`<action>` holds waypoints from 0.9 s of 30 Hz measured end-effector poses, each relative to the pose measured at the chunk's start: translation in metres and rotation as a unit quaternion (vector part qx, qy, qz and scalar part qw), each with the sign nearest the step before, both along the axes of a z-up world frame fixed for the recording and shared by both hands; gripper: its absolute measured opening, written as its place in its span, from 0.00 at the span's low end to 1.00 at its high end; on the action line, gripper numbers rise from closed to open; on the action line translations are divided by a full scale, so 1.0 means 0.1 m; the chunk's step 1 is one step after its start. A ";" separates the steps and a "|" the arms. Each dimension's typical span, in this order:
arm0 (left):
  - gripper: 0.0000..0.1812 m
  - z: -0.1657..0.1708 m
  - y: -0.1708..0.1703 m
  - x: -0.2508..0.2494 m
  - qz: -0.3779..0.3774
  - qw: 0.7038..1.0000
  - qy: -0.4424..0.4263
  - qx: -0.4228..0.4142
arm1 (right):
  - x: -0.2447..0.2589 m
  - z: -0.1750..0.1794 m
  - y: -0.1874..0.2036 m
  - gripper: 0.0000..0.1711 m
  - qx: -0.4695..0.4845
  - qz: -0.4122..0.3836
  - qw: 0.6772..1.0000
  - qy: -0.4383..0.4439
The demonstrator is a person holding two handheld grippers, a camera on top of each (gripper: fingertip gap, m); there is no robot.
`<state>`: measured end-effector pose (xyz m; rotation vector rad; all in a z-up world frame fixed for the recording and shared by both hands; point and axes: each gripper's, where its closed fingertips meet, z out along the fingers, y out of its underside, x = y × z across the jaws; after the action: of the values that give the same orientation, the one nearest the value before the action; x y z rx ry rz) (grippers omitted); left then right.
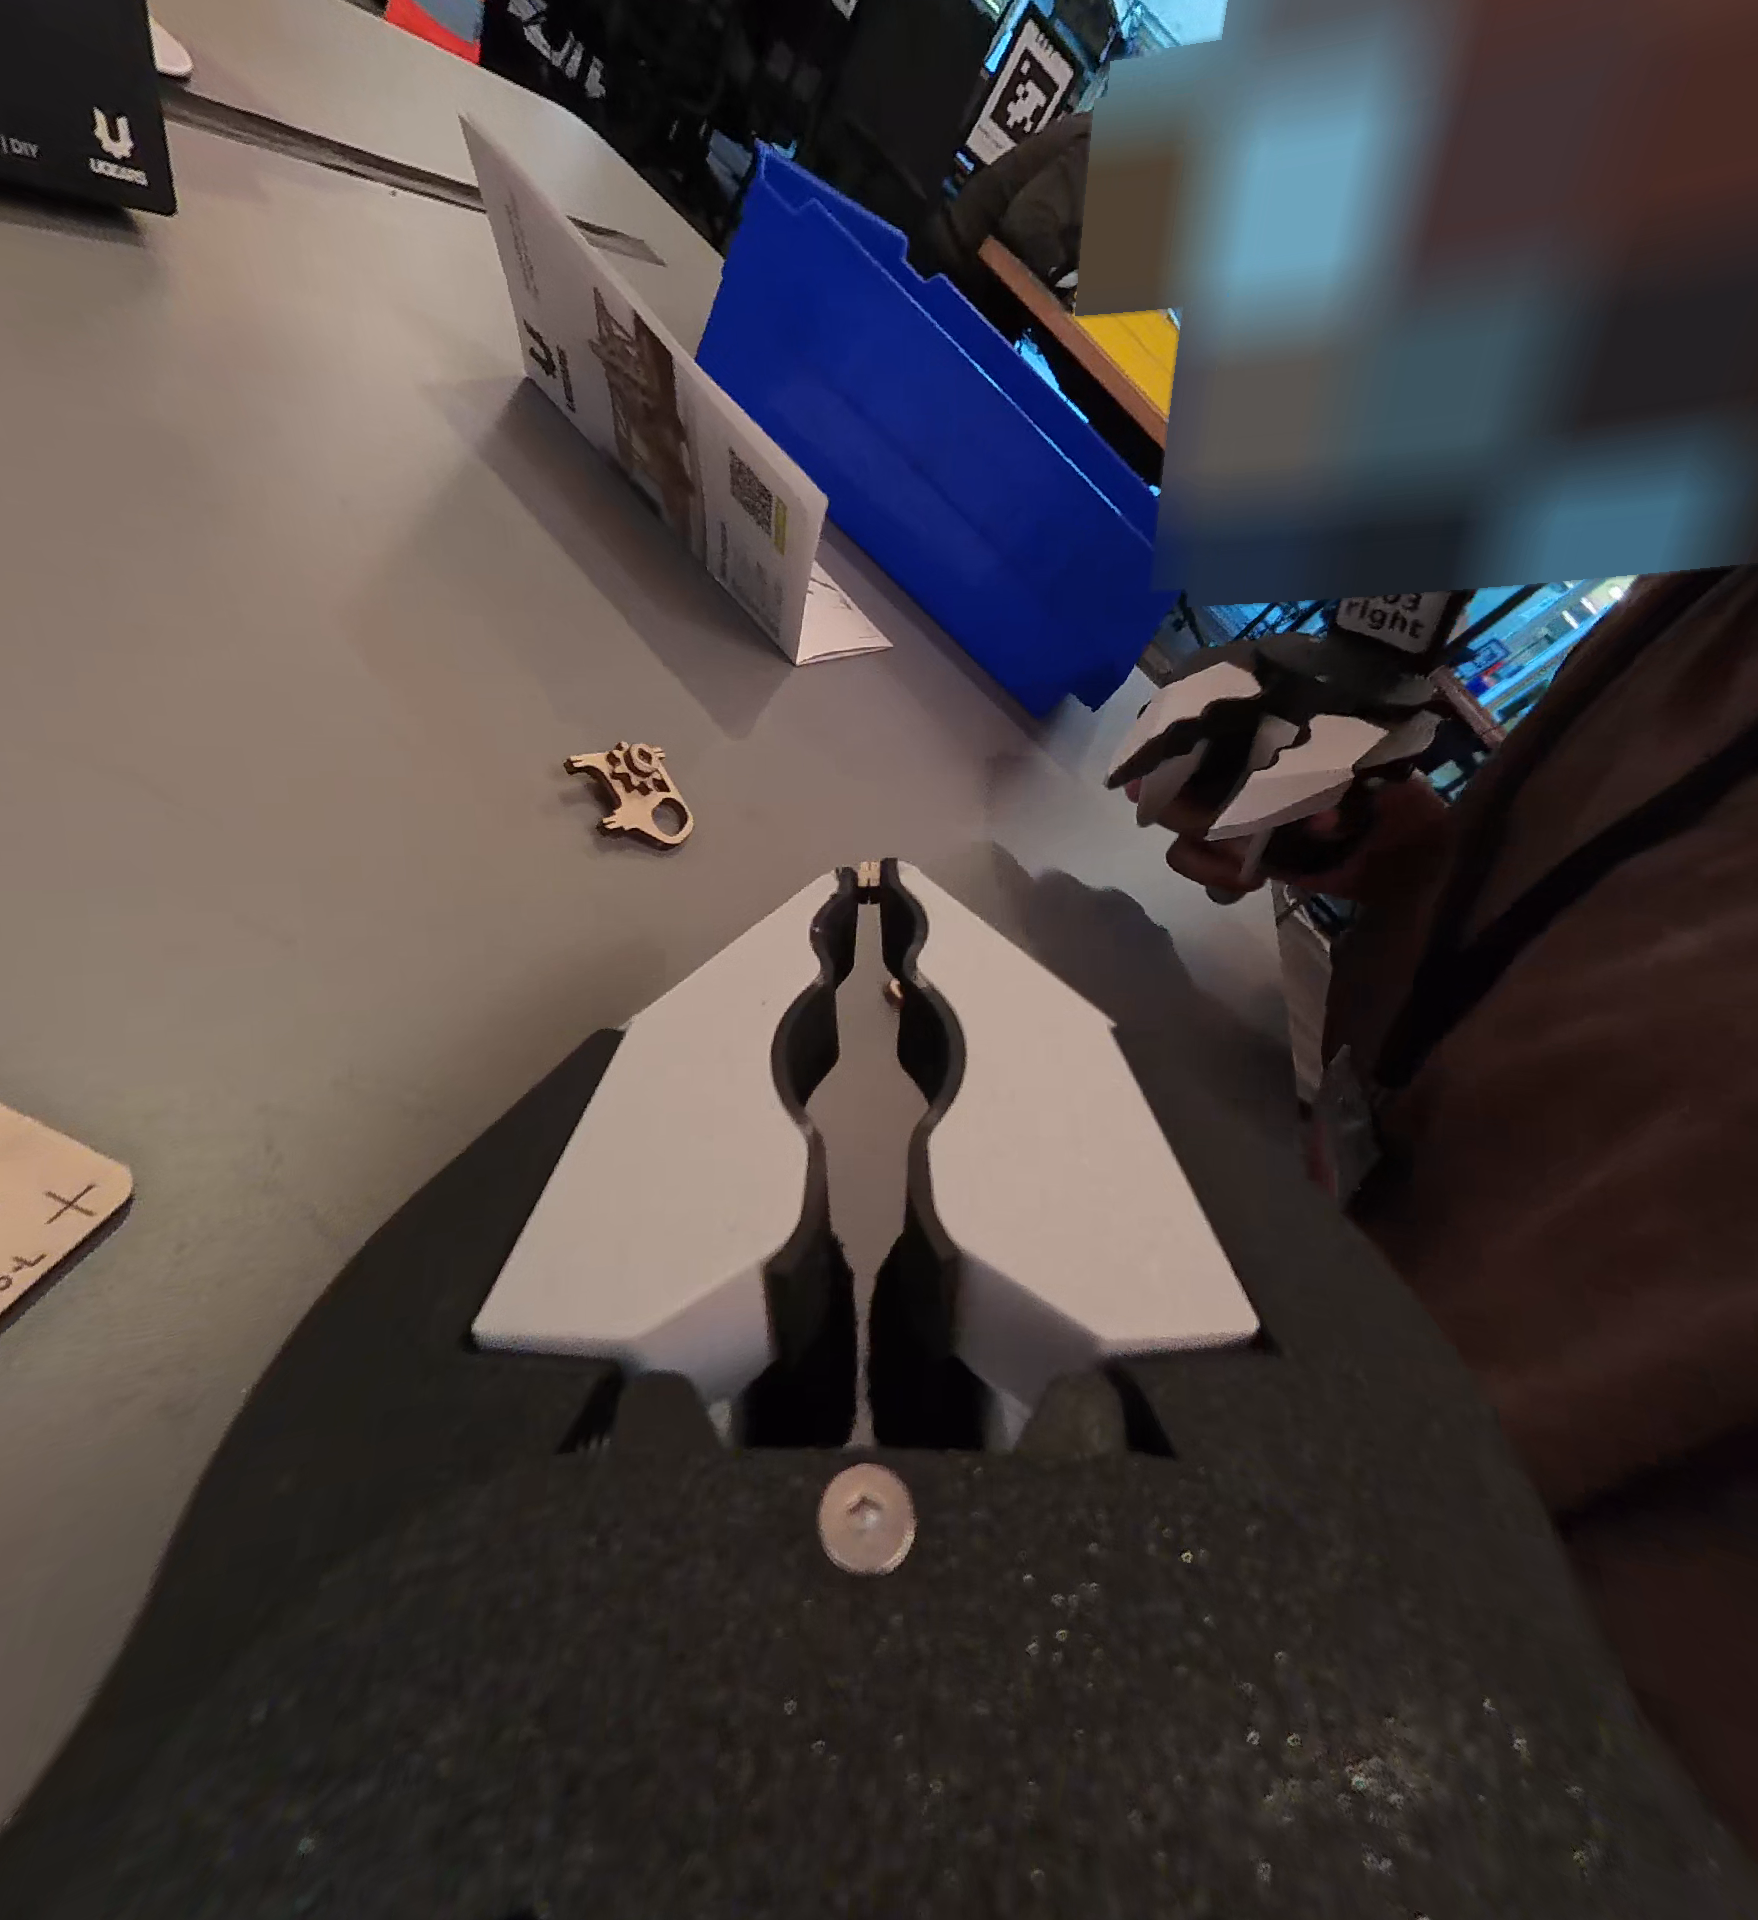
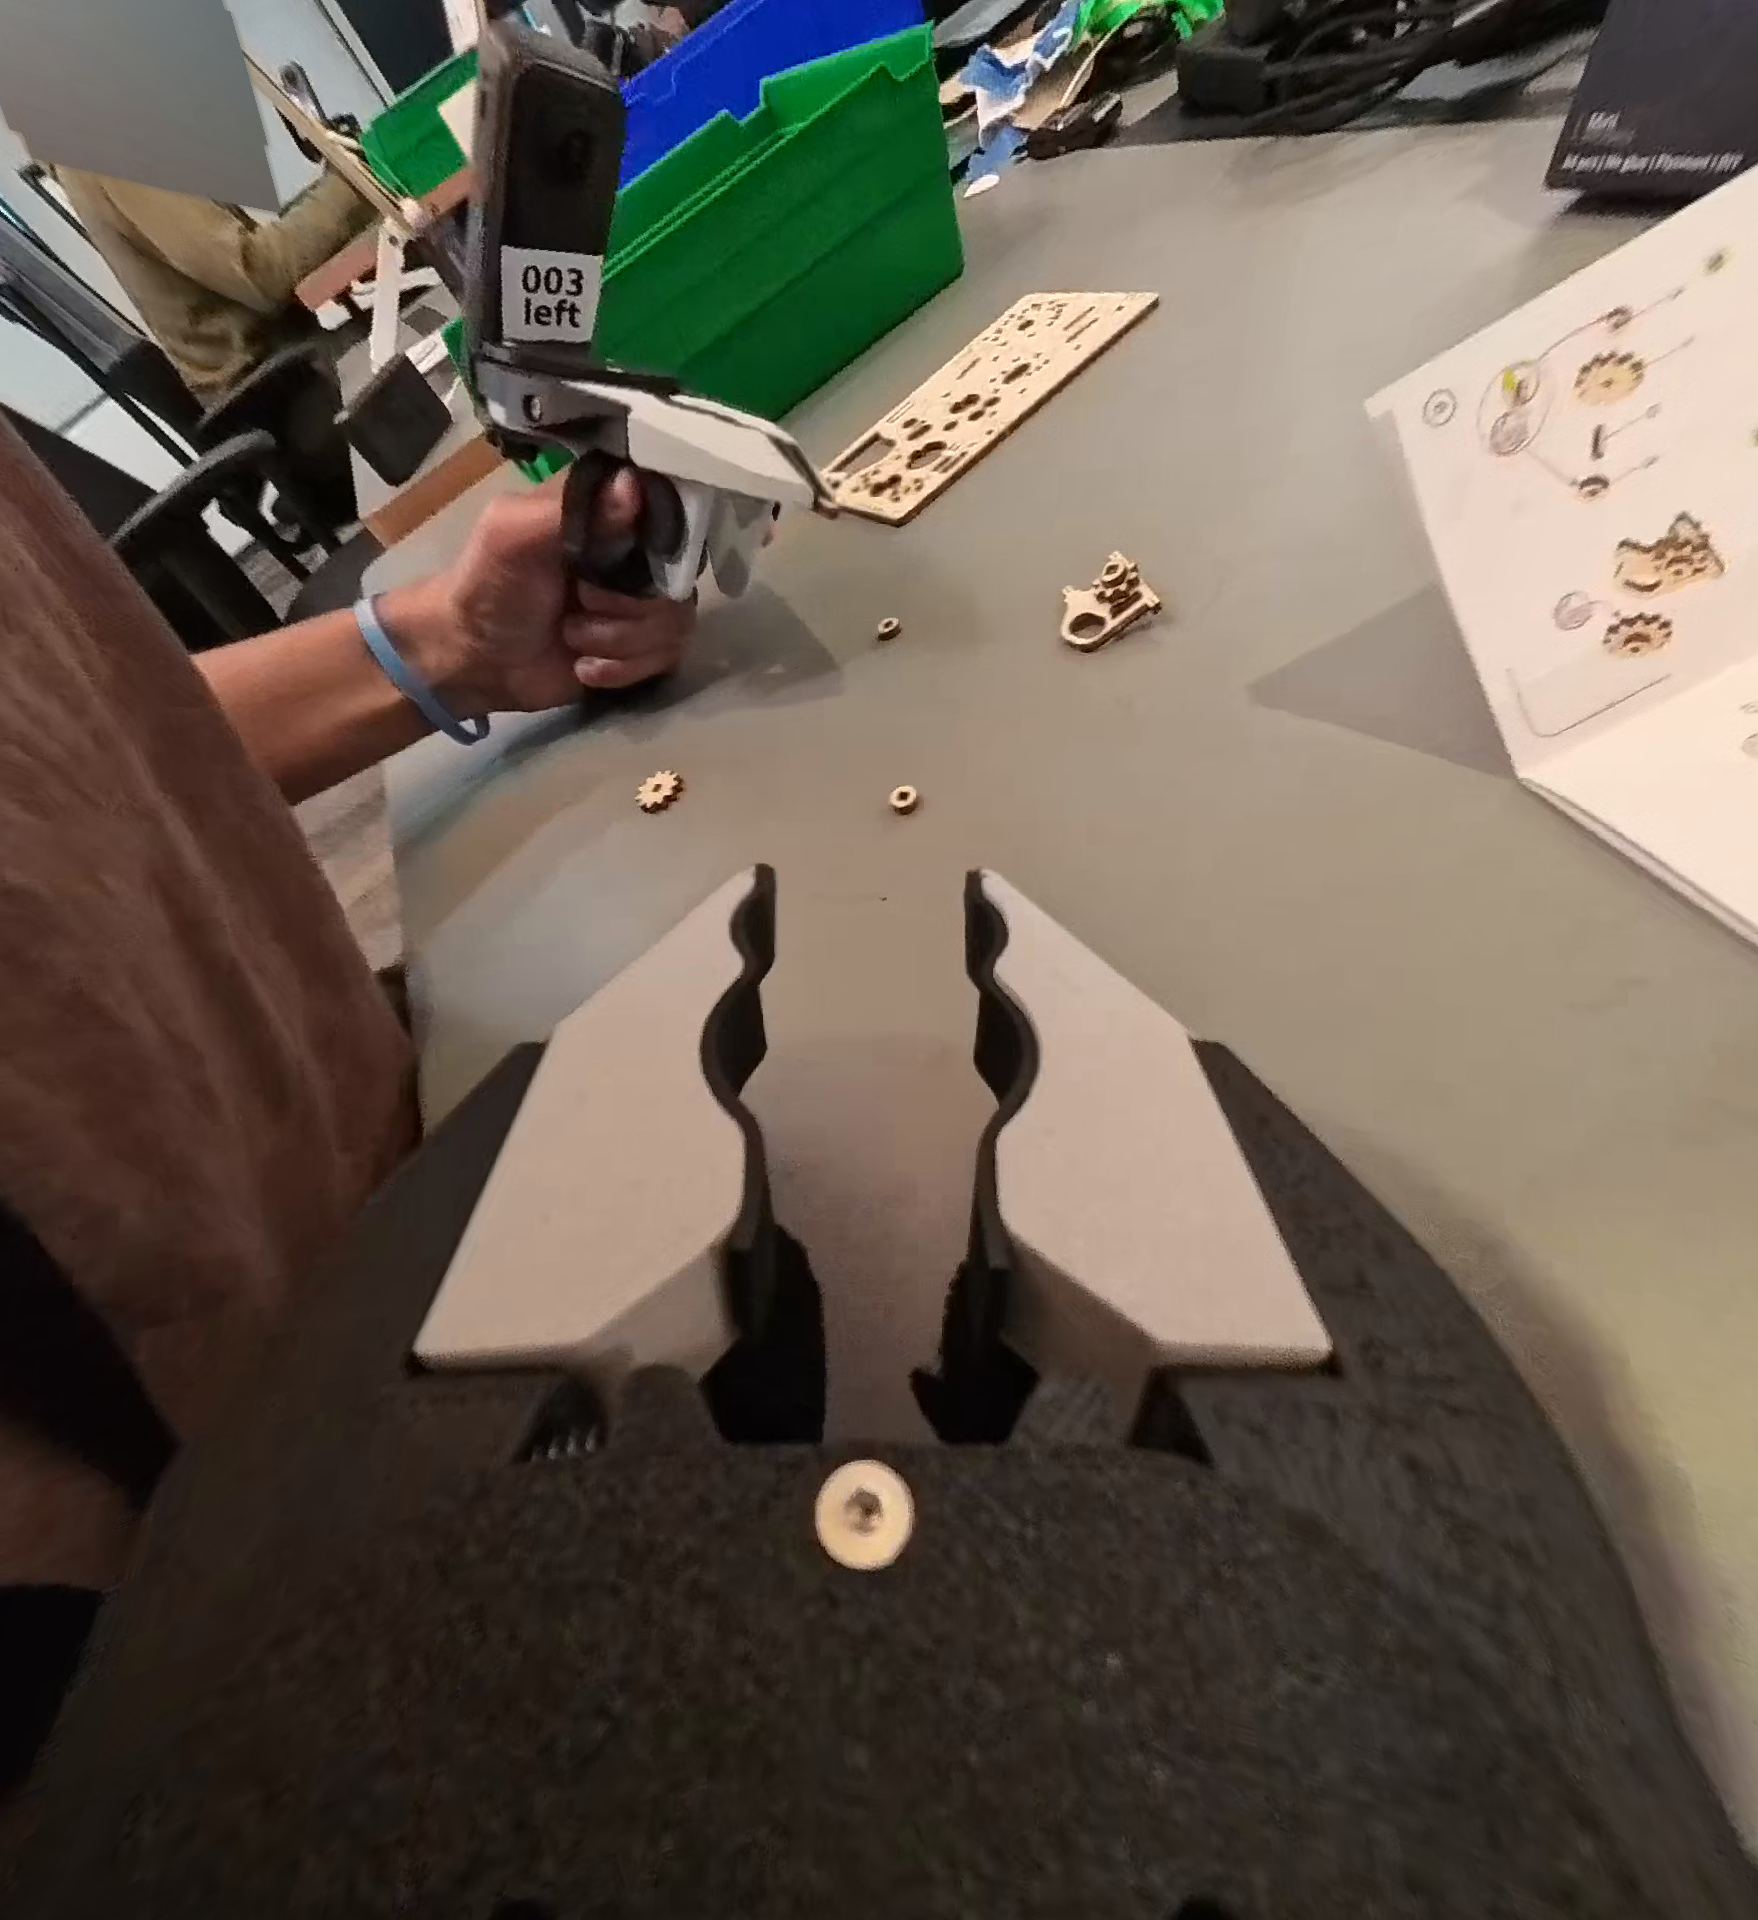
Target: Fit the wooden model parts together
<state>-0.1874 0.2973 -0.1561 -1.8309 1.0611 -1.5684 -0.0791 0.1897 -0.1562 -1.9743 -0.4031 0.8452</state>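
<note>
A person seated at a grey counter (image 2: 1270, 831) holds a gripper in each hand. The left gripper (image 1: 867, 871) has its fingers clenched on a tiny pale wooden piece (image 1: 867, 871) pinched right at the tips, held above the counter. The right gripper (image 2: 870, 902) hovers low over the counter with its fingers released and nothing between them.

Ahead of the right gripper lie loose wooden model parts: a small gear (image 2: 660, 792), two little rings (image 2: 904, 798) (image 2: 888, 629), and a partly assembled piece with gears (image 2: 1111, 603) farther out. Beyond them a flat plywood sheet with cut-out holes (image 2: 989, 400) rests near a green bin (image 2: 781, 249). An open instruction booklet (image 2: 1623, 582) lies to the right. A blue bin (image 1: 916, 436) stands behind the booklet in the left wrist view.
</note>
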 end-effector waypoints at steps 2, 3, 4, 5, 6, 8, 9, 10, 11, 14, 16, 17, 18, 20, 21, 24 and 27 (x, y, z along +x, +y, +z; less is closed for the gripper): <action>0.01 -0.02 -0.04 0.02 -0.012 1.000 0.007 0.001 | 0.00 0.00 0.01 0.21 -0.008 -0.005 1.000 0.013; 0.01 -0.03 -0.06 0.03 -0.018 1.000 0.011 -0.001 | 0.00 0.01 0.02 0.21 -0.007 -0.008 1.000 0.016; 0.01 -0.05 -0.07 0.03 -0.021 1.000 0.016 -0.002 | 0.01 0.00 0.02 0.20 -0.007 -0.010 1.000 0.014; 0.01 -0.06 -0.07 0.04 -0.024 1.000 0.019 -0.002 | 0.02 -0.02 0.02 0.19 -0.009 -0.009 1.000 0.007; 0.01 -0.07 -0.08 0.04 -0.026 0.999 0.022 0.000 | 0.01 -0.05 0.02 0.18 -0.012 -0.006 1.000 -0.003; 0.01 -0.08 -0.08 0.05 -0.025 0.999 0.027 0.002 | 0.00 -0.08 0.00 0.18 -0.018 -0.001 1.000 -0.007; 0.01 -0.08 -0.08 0.05 -0.024 0.999 0.029 0.003 | -0.01 -0.09 0.00 0.18 -0.022 -0.001 1.000 -0.004; 0.01 -0.09 -0.08 0.05 -0.023 0.999 0.030 0.003 | -0.02 -0.09 0.00 0.18 -0.025 -0.001 1.000 -0.003; 0.01 -0.09 -0.07 0.05 -0.022 0.999 0.030 0.003 | -0.02 -0.08 0.00 0.18 -0.024 0.000 1.000 -0.001; 0.01 -0.09 -0.07 0.05 -0.023 0.999 0.030 -0.002 | -0.01 -0.06 0.00 0.17 -0.024 -0.005 1.000 0.005; 0.01 -0.09 -0.08 0.05 -0.026 0.999 0.031 -0.002 | 0.02 -0.08 0.01 0.17 -0.027 -0.012 1.000 -0.002; 0.01 -0.10 -0.08 0.05 -0.026 0.999 0.033 -0.002 | 0.03 -0.10 0.01 0.17 -0.029 -0.012 0.999 -0.006; 0.01 -0.10 -0.09 0.06 -0.027 0.999 0.034 -0.002 | 0.03 -0.11 0.01 0.17 -0.031 -0.012 0.999 -0.011; 0.01 -0.11 -0.09 0.06 -0.028 0.999 0.035 -0.003 | 0.03 -0.13 0.00 0.17 -0.031 -0.010 0.999 -0.021; 0.01 -0.11 -0.08 0.06 -0.027 0.999 0.035 -0.003 | 0.02 -0.13 0.00 0.17 -0.029 -0.007 0.999 -0.023; 0.01 -0.10 -0.08 0.06 -0.027 0.999 0.033 -0.006 | 0.00 -0.13 0.00 0.17 -0.029 -0.003 0.999 -0.022; 0.01 -0.10 -0.07 0.05 -0.026 0.999 0.033 -0.010 | 0.00 -0.12 0.00 0.16 -0.031 -0.005 0.999 -0.013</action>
<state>-0.1819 0.2899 -0.1665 -1.8939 1.1359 -1.5632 -0.0790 0.1899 -0.1687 -2.0454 -0.3861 0.8347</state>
